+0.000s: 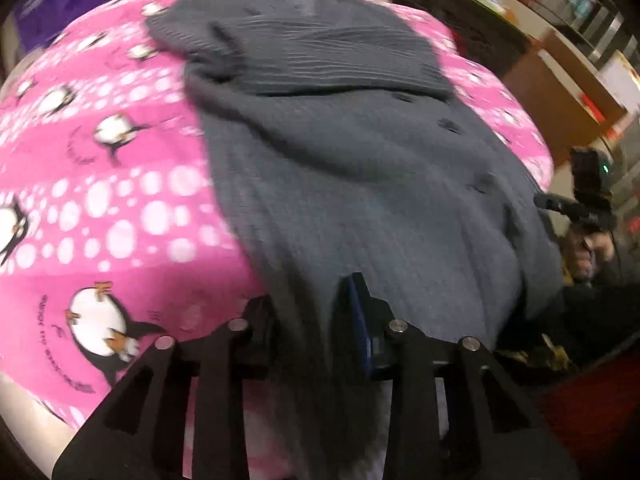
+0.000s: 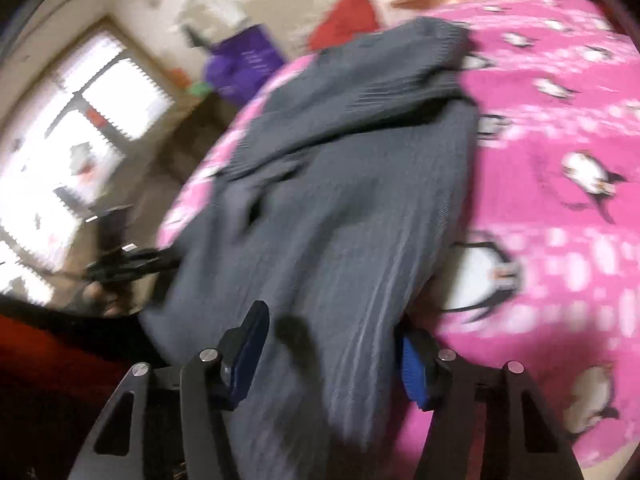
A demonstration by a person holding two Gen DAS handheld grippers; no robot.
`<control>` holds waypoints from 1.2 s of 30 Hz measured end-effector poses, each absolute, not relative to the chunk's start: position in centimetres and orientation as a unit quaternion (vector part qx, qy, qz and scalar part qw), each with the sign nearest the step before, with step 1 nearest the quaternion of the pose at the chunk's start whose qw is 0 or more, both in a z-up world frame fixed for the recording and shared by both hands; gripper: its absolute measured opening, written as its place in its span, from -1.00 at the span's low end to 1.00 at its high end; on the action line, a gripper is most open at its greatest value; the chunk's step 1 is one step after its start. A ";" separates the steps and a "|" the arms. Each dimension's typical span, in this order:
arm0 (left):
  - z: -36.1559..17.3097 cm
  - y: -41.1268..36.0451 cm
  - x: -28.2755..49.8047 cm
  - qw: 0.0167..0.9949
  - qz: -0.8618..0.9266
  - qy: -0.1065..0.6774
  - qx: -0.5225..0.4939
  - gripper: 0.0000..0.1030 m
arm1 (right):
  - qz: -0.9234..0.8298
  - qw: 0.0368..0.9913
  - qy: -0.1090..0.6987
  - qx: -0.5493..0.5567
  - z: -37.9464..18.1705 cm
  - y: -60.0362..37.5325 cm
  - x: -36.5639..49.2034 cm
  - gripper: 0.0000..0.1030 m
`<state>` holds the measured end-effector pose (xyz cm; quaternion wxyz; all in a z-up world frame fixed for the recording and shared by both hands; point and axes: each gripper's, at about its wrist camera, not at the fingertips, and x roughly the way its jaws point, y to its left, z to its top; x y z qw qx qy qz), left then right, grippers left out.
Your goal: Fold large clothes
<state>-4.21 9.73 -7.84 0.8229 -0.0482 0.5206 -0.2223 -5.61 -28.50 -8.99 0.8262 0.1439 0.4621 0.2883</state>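
A large dark grey ribbed cardigan [image 1: 340,140] with buttons lies along a bed covered by a pink penguin blanket [image 1: 100,200]. Its top part is folded over on itself at the far end. My left gripper [image 1: 312,312] is shut on the near hem, with cloth bunched between its fingers. In the right wrist view the cardigan [image 2: 340,200] runs down between the blue pads [image 2: 412,372] of my right gripper [image 2: 332,352], which is shut on a thick fold at the garment's near end. The right gripper [image 1: 580,200] and the hand holding it show at the right edge of the left wrist view.
The pink blanket [image 2: 560,120] spreads wide to the right of the cardigan. A purple bag [image 2: 240,68] and a red item [image 2: 344,20] sit beyond the bed's far end. A bright window [image 2: 80,120] is on the left, and brown furniture [image 1: 560,92] stands past the bed's right side.
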 end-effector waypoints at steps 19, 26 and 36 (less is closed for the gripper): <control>-5.9 10.6 -4.8 0.844 -0.226 0.476 -0.101 -0.90 | 0.345 0.824 0.414 0.176 -8.0 -27.8 -6.0 -0.74; -4.0 11.7 -6.1 0.867 -0.195 0.443 -0.120 -0.91 | 0.343 0.838 0.373 0.203 -6.1 -29.3 -7.1 -0.88; -5.5 13.4 -6.7 0.848 -0.196 0.468 -0.152 -0.92 | 0.317 0.827 0.414 0.209 -8.3 -30.5 -7.3 -0.85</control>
